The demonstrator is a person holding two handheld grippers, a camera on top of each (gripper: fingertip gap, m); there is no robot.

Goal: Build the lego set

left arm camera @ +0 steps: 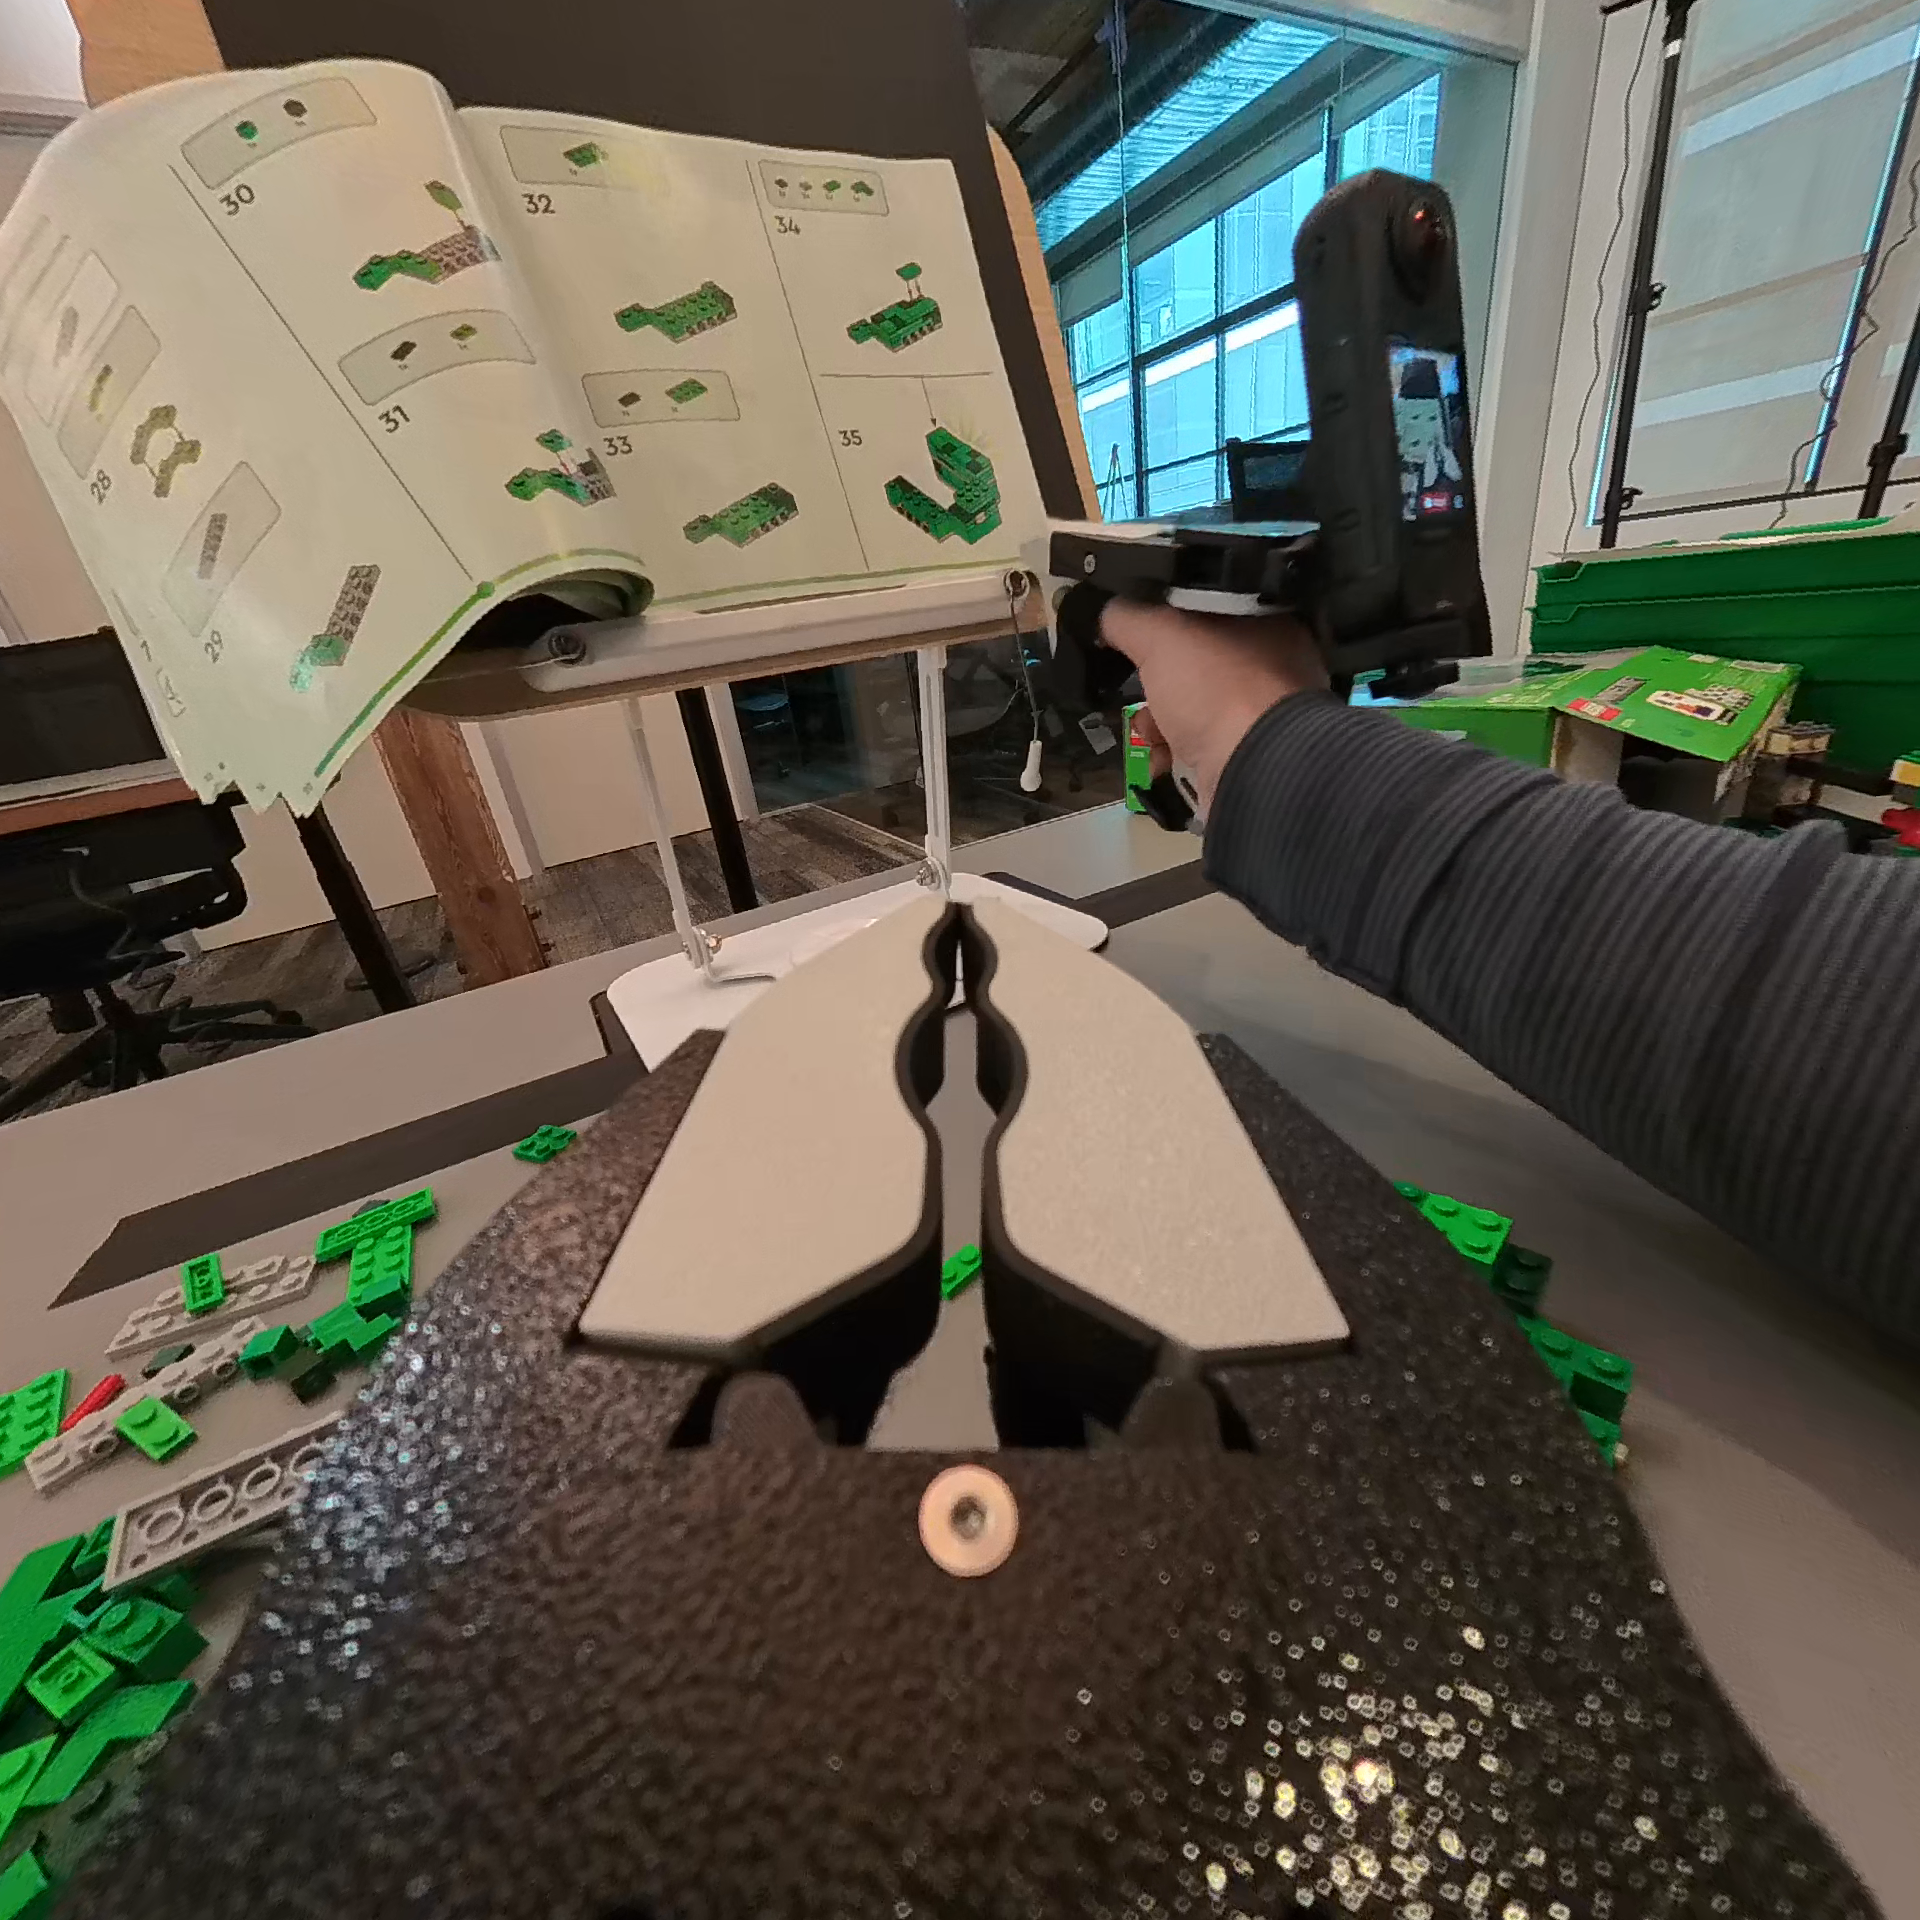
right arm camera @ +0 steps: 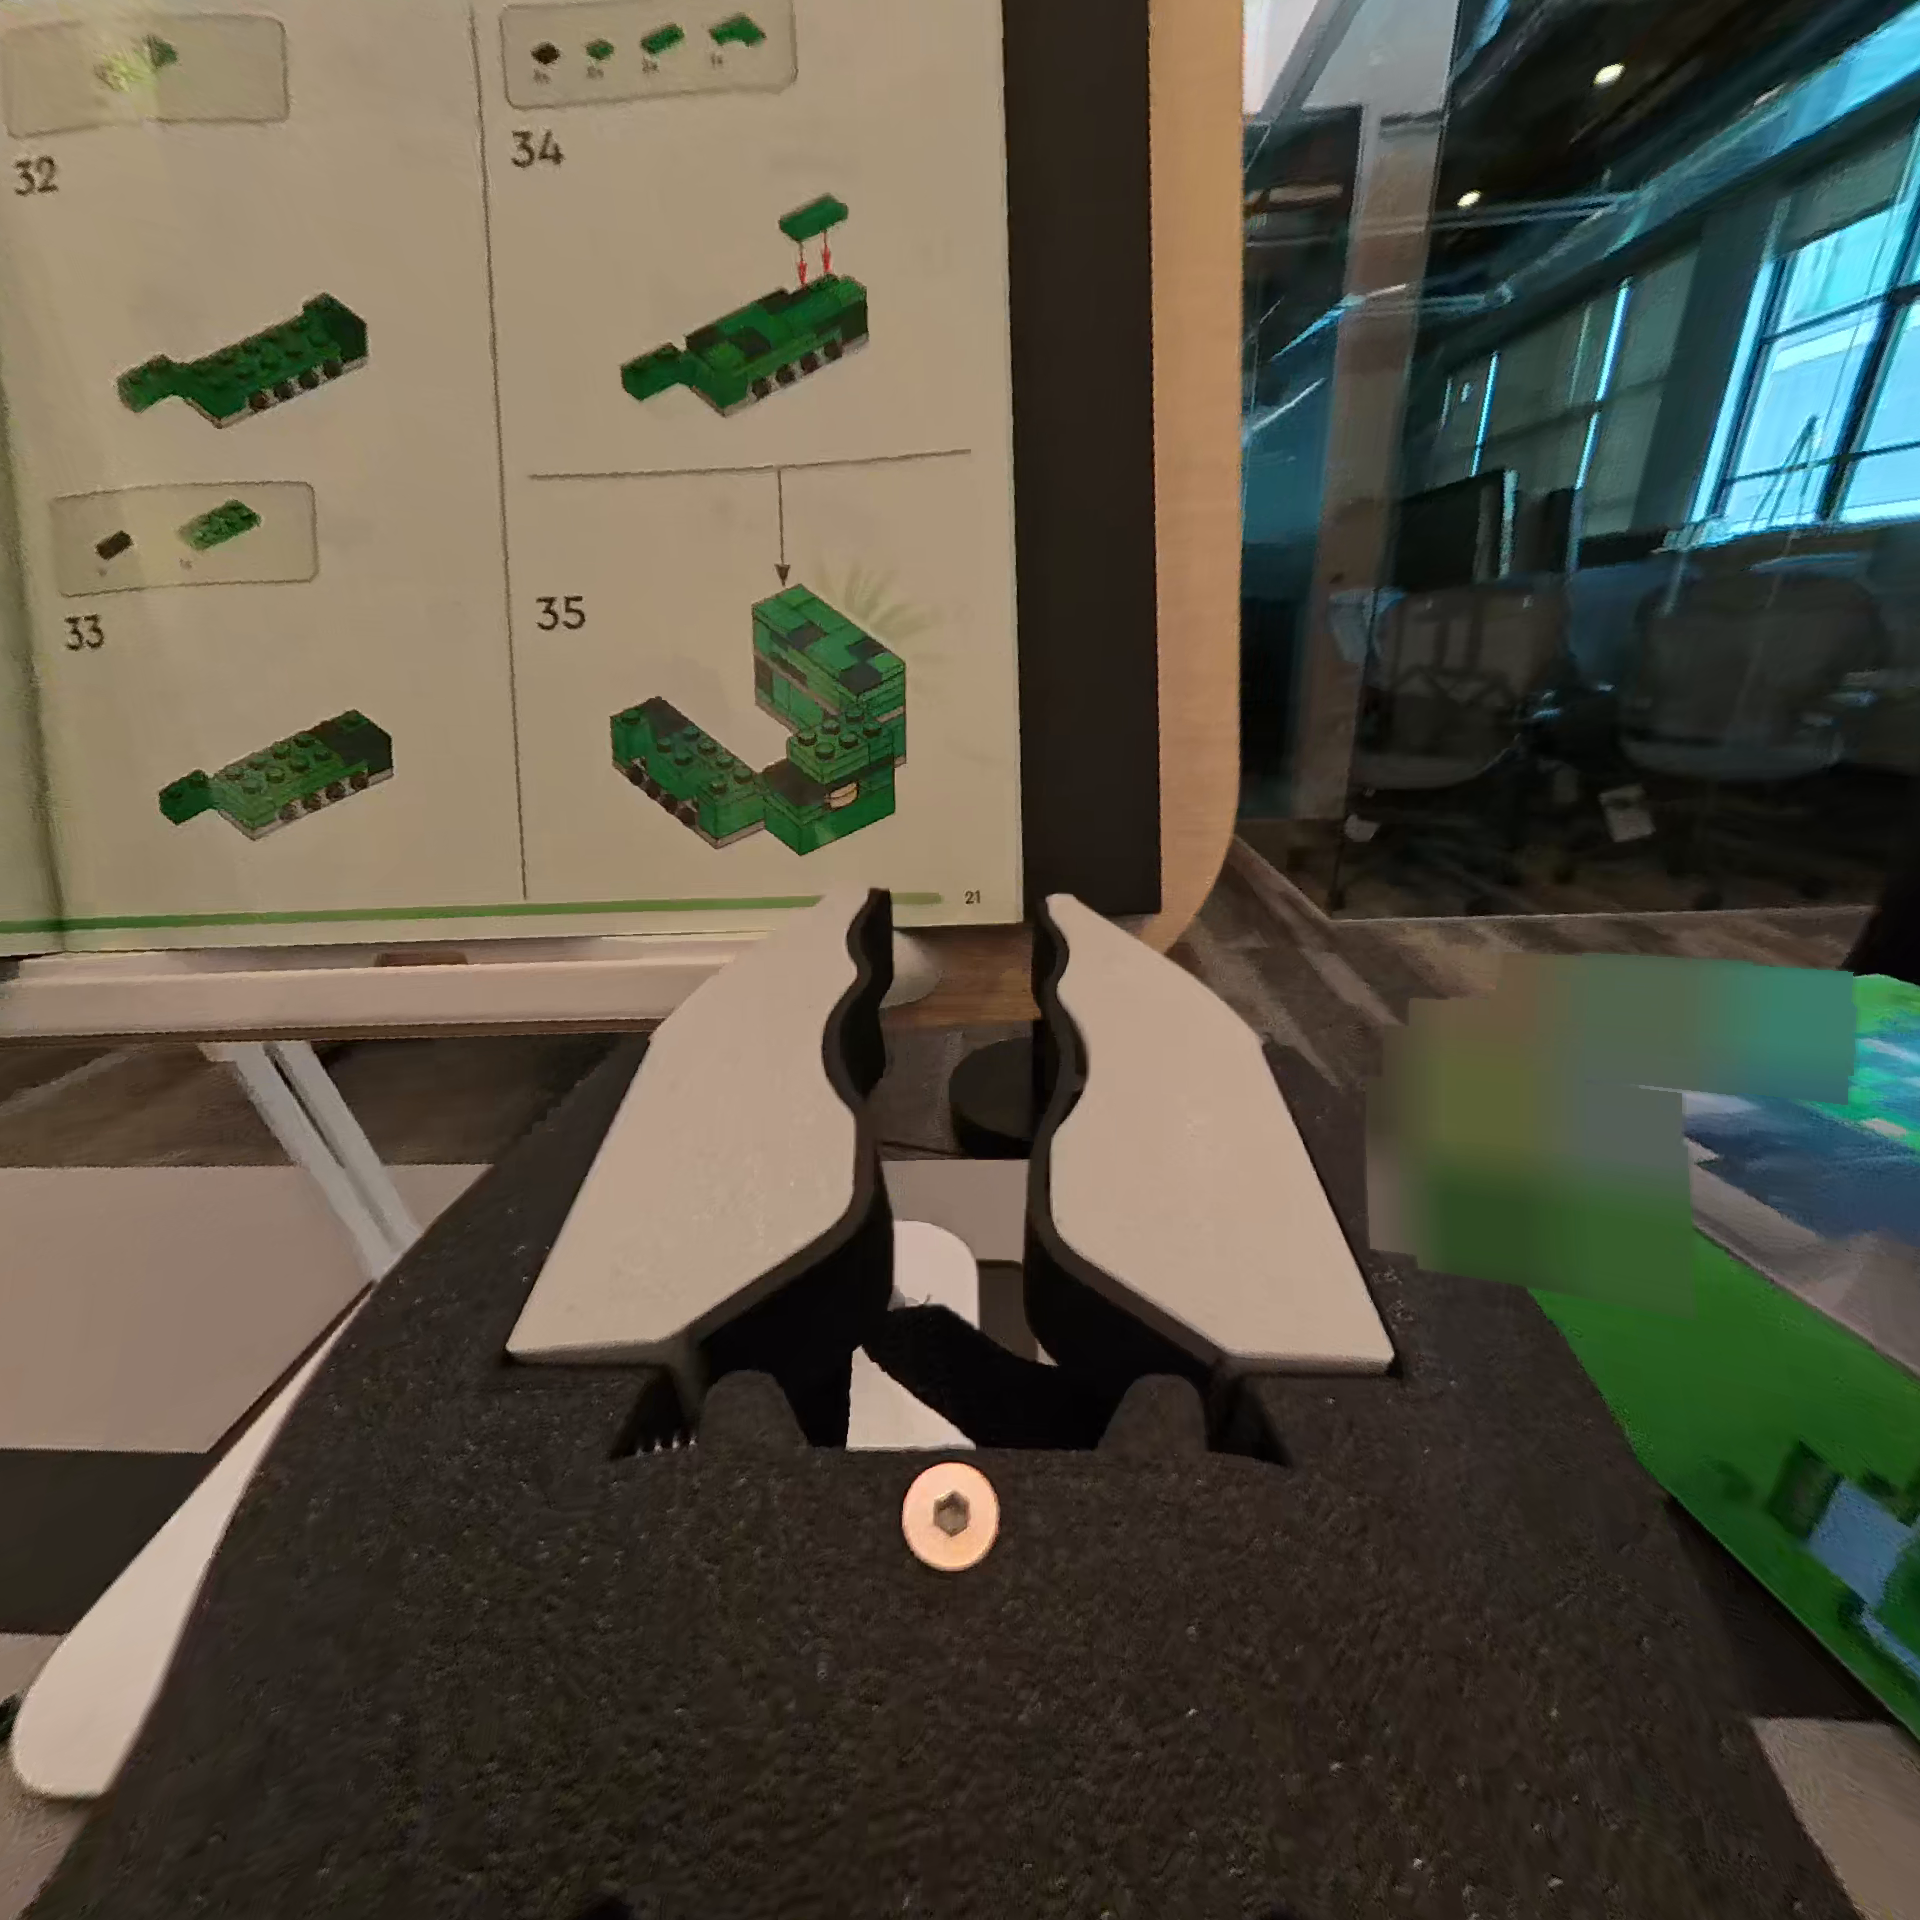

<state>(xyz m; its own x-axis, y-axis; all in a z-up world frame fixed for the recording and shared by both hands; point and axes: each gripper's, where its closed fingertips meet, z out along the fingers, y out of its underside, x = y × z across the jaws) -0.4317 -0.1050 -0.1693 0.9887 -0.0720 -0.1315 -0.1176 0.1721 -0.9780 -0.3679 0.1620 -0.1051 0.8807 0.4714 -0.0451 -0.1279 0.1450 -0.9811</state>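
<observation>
The gray table (left arm camera: 1351, 1049) is holding everything. An open instruction book (left arm camera: 540, 343) is sitting on a white stand (left arm camera: 831, 613) at the back of the table, showing pictures of green builds. The right gripper (right arm camera: 961, 914) is pointing at the book's bottom right corner, its jaws standing apart with nothing between them. The left gripper (left arm camera: 961, 920) is hanging over the table with its jaws closed and empty. Loose green and gray lego pieces (left arm camera: 260, 1320) are lying on the table to its left, and more green ones (left arm camera: 1496, 1247) to its right.
</observation>
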